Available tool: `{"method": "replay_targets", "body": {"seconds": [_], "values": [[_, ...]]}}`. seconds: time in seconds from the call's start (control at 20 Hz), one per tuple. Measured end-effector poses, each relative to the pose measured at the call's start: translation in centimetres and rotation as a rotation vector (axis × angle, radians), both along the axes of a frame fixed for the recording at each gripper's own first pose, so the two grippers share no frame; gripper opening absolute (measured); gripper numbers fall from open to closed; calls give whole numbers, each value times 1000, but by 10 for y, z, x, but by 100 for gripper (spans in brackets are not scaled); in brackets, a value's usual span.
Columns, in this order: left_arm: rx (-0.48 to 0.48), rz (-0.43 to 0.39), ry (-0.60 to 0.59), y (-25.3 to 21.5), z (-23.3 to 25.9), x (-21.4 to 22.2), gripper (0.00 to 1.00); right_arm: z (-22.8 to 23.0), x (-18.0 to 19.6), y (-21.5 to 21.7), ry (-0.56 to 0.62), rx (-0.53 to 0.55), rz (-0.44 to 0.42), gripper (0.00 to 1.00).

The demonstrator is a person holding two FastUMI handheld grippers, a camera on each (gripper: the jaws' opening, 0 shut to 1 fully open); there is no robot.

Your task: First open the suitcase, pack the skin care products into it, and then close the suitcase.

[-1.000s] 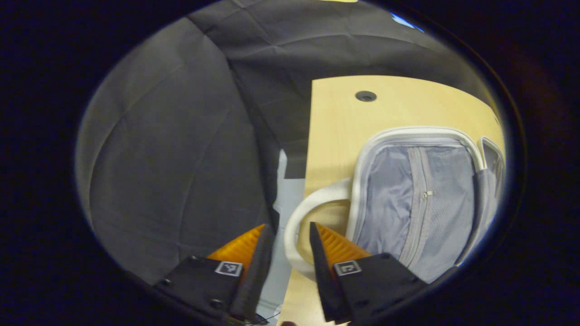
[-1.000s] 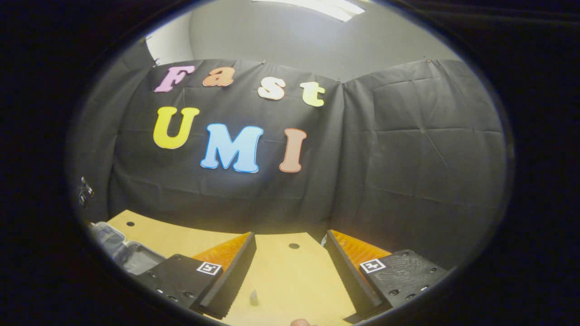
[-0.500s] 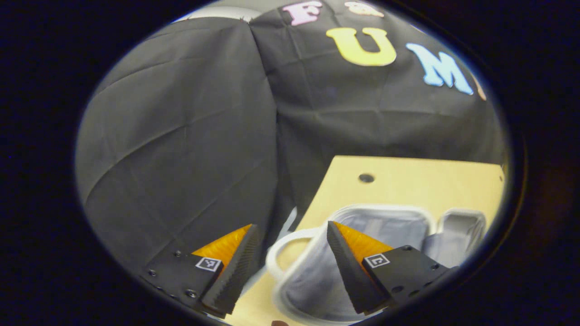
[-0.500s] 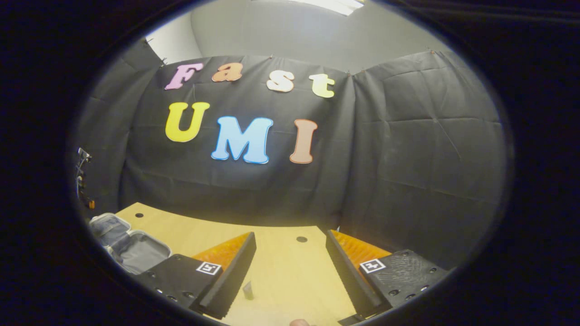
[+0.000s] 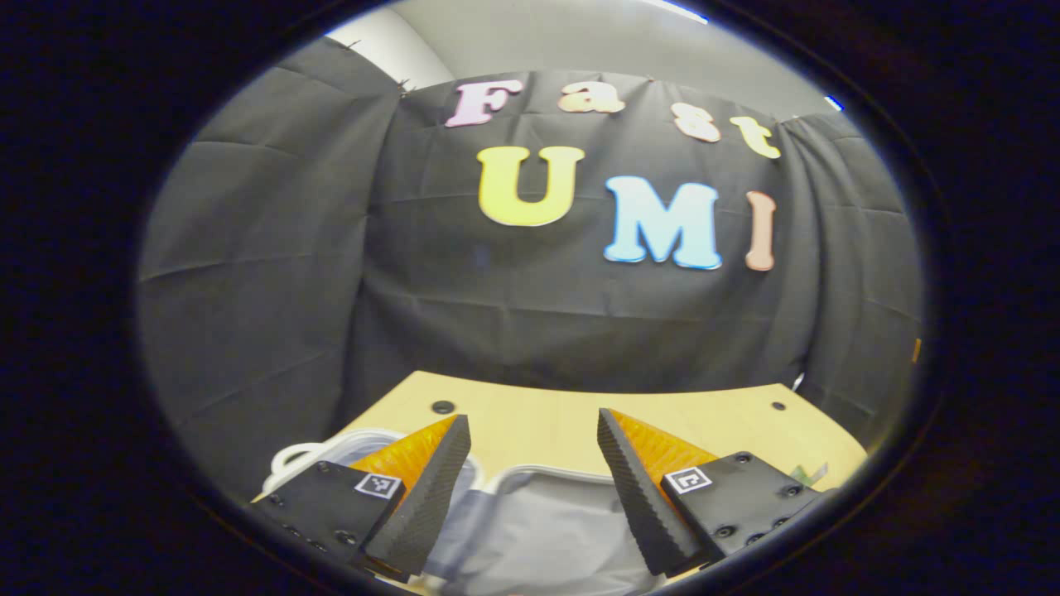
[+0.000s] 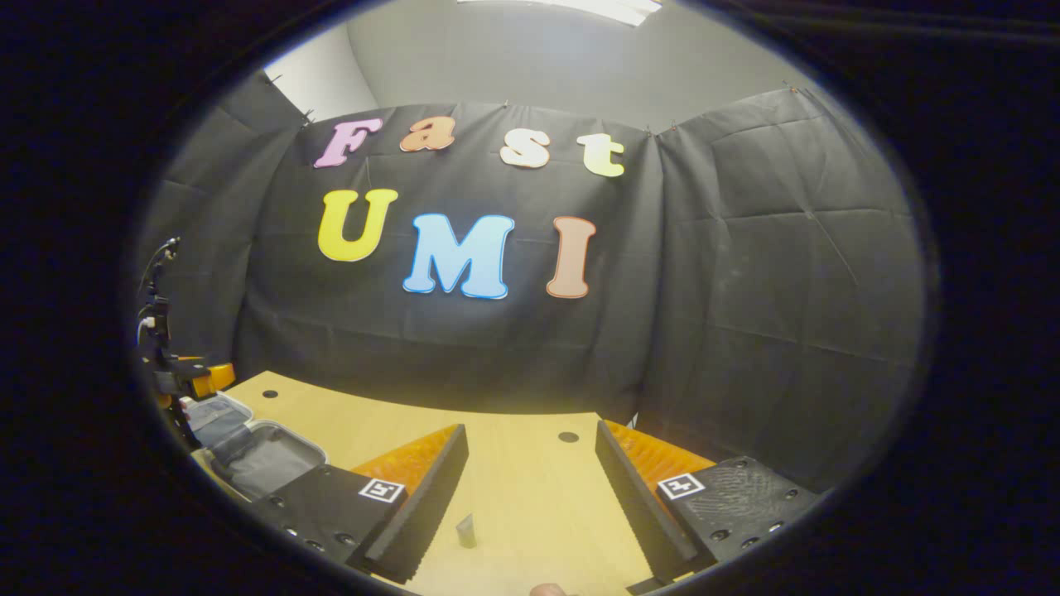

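On the pale wooden surface (image 5: 546, 426), just below and ahead of the left hand-held gripper (image 5: 534, 451), the suitcase (image 5: 530, 530) lies open with its grey fabric lining showing; its white rim curves between the two fingers, and a white handle (image 5: 302, 455) loops out at its left end near the surface's edge. Seen from the right gripper view, the same suitcase (image 6: 248, 451) sits far off at the left end of the surface (image 6: 530, 497), its two halves spread side by side. A small grey tube (image 6: 466, 531), one of the skin care products, stands upright on the wood between the fingers of the right hand-held gripper (image 6: 530, 463), apart from both of them and well apart from the suitcase.

Both hand-held grippers are released, fingers spread wide with nothing between the pads; the left one hovers over the open lining without touching it, and the right one hangs above the bare wood. At the left rim of the right gripper view, the left hand-held gripper (image 6: 178, 377) shows beside the suitcase, though blurred and partly cut off. Round dark holes (image 5: 443, 406) dot the surface near its back edge. Black cloth (image 6: 745, 290) walls the booth behind, with a grey wall and a ceiling light (image 6: 580, 7) above it
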State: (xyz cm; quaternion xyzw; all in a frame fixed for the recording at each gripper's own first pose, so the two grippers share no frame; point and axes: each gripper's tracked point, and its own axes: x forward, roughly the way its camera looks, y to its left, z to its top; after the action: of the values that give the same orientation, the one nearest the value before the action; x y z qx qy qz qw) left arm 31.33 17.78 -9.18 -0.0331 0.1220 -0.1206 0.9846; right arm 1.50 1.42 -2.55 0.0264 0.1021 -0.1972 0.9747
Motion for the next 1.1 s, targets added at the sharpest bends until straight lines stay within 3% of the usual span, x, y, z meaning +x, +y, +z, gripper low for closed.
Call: {"method": "replay_targets", "body": {"seconds": [0.4,0.6,0.75,1.1], "values": [[-46,-255,-19,-200,-20,-53,98,-16,-15,-11,32,15,-20,94],[-13,-375,-10,-280,-55,-75,98,-27,-20,-17,49,35,-28,94],[-34,-410,51,-307,-107,-89,97,-36,-23,-26,67,34,-27,94],[103,-445,193,-334,-222,-99,95,-63,-23,-44,116,77,-17,94]]}}
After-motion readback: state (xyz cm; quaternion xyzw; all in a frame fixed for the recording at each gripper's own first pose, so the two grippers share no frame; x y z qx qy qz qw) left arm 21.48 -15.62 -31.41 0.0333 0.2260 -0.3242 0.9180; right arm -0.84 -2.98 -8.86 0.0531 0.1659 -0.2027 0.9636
